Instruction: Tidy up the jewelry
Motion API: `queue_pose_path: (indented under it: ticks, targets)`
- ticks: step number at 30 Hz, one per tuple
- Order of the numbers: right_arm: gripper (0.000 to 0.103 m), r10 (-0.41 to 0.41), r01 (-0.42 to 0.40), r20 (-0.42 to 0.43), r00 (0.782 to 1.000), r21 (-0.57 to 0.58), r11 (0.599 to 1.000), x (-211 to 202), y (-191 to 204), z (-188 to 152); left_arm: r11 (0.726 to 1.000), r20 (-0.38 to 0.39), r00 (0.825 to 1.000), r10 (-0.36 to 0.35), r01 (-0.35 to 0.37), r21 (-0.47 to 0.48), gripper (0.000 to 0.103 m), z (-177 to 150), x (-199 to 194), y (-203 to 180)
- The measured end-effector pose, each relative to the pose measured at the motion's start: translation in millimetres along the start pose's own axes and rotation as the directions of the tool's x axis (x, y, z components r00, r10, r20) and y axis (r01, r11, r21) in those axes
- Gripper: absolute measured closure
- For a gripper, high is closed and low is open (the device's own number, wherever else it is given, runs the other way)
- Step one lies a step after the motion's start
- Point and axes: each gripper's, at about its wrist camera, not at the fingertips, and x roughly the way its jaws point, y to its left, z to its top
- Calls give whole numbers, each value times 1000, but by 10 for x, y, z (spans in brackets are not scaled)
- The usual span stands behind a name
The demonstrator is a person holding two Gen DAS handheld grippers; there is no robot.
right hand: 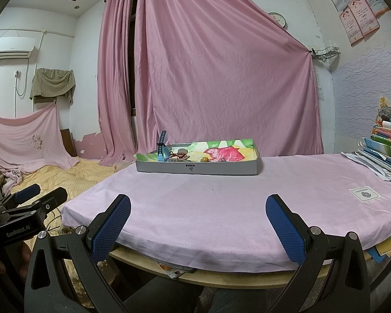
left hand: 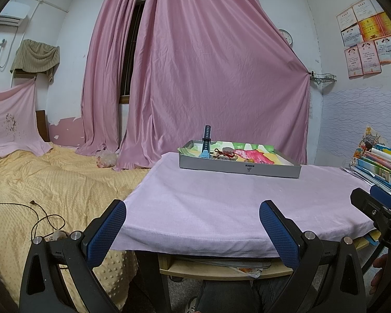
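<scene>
- Left hand-held gripper (left hand: 193,228) held level at the near edge of the table (left hand: 221,198), fingers aimed toward the far edge; blue pads (left hand: 108,230) spread wide, nothing between them, nothing touched.
- Right hand-held gripper (right hand: 198,224) posed the same way at the near edge, toward the right side; pads (right hand: 284,230) equally wide apart, empty, clear of the pink cloth (right hand: 221,203).
- Grey tray (left hand: 239,168) set near the far edge of the table, well apart from both grippers, lined with bright paper (right hand: 221,151).
- Inside the tray, toward its left end: blue watch (left hand: 206,146) with strap standing upright, red cord bracelet (left hand: 224,154) just beside it, small brown bead (right hand: 204,159) near the tray's front wall.
- Seen only from the left wrist: right gripper's tip (left hand: 375,206) entering at the right edge, part of a hand (left hand: 378,274) below it, dark cable (left hand: 39,219) lying on the yellow bed (left hand: 52,182).
- Seen only from the right wrist: left gripper's body (right hand: 28,208) over the bed at the left edge, white label (right hand: 363,194) on the cloth near the table's right edge, more of the stacked books (right hand: 385,146) along that edge.
</scene>
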Motion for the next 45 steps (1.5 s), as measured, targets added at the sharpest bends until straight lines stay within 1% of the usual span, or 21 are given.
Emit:
queue_pose_path:
  ticks: [28,32,39,45]
  targets:
    - [1,0,0,-2,1000,3,1000,-1,13,-9,1000,0,1000,1,-1,-1,0,9,-3,1]
    - [1,0,0,-3,1000,2,1000,0,12,-5,1000,8,1000,-13,13,-8,0,-5,-15,10]
    - [1,0,0,-3,1000,2,1000,-1,10,-5,1000,16,1000,8,-8,-24,0,-57,-12,49]
    - [1,0,0,-3,1000,3,1000,-2,10,-4,1000,15,1000,21,-20,-18,0,-48,-1,29]
